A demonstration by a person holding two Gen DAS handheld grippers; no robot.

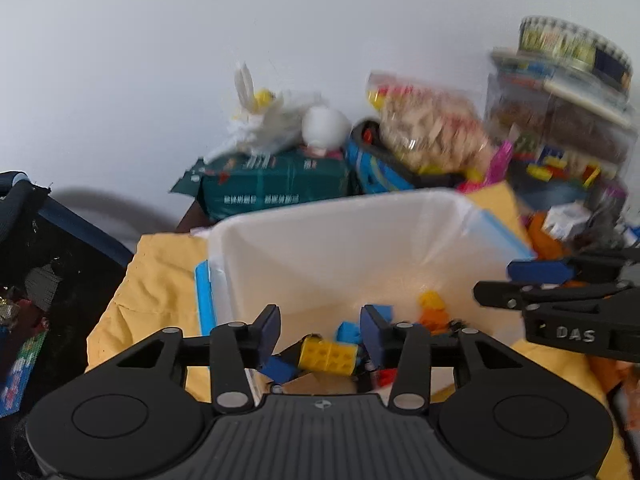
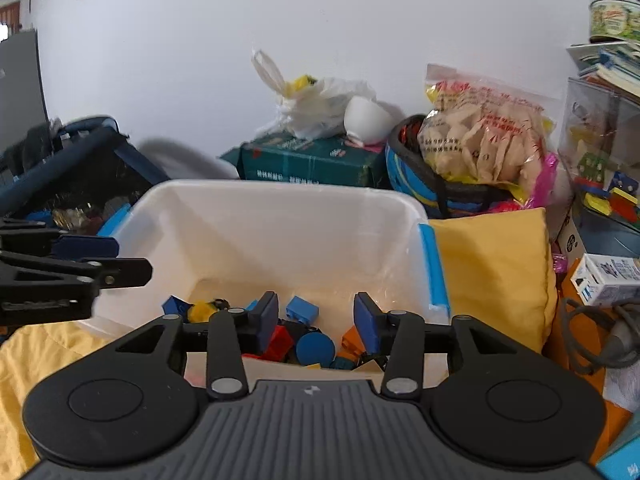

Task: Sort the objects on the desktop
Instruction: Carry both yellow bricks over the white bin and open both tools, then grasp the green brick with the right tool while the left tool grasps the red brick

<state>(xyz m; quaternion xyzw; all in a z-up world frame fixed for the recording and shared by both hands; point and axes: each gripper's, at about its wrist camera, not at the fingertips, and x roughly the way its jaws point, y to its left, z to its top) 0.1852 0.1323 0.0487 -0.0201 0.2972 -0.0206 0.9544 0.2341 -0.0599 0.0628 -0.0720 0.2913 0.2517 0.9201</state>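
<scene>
Both black two-finger grippers, left (image 1: 320, 332) and right (image 2: 316, 322), hover spread apart and empty over the translucent white plastic bin (image 2: 280, 200), centre frame; coloured toy bricks (image 2: 303, 310) already lie inside, clutter behind still unsorted.

The letters "DAS" stand in raised white on the side of the right gripper (image 1: 532, 282), seen from the left wrist view. White print on the green package (image 2: 316, 162) and red print on the snack bag (image 2: 484, 136) are too blurred to read.

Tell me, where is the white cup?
In the right wrist view the white cup lies tipped on the green package behind the bin, beside the white plastic bag.
</scene>
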